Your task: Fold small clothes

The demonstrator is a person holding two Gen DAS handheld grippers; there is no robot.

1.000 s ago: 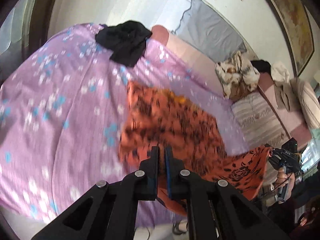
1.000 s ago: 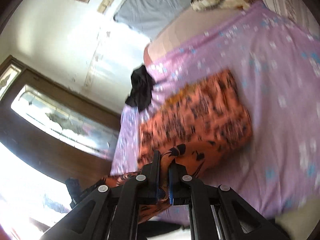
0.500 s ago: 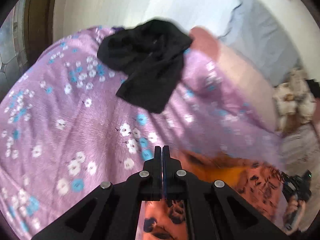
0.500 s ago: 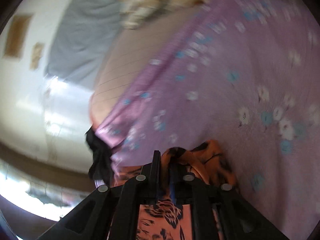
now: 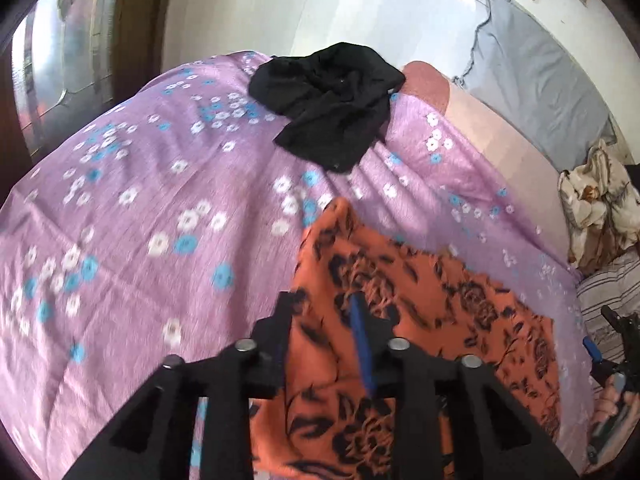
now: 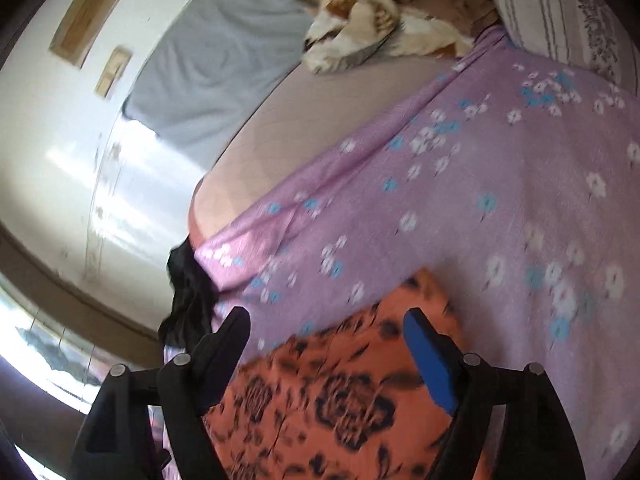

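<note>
An orange cloth with a black flower print lies folded on the purple flowered bedspread. My left gripper is open just above the cloth's near left corner, with the fabric lying between its fingers. In the right wrist view the same orange cloth lies under my right gripper, which is open wide above the cloth's far edge and holds nothing.
A crumpled black garment lies at the bed's far edge; it also shows at the left in the right wrist view. A grey sheet hangs on the wall. A cream and brown blanket and a striped pillow lie beyond.
Both grippers carried the cloth's edge across the bed and folded it over. Both were shut on the cloth half a second ago and have now opened and let go.
</note>
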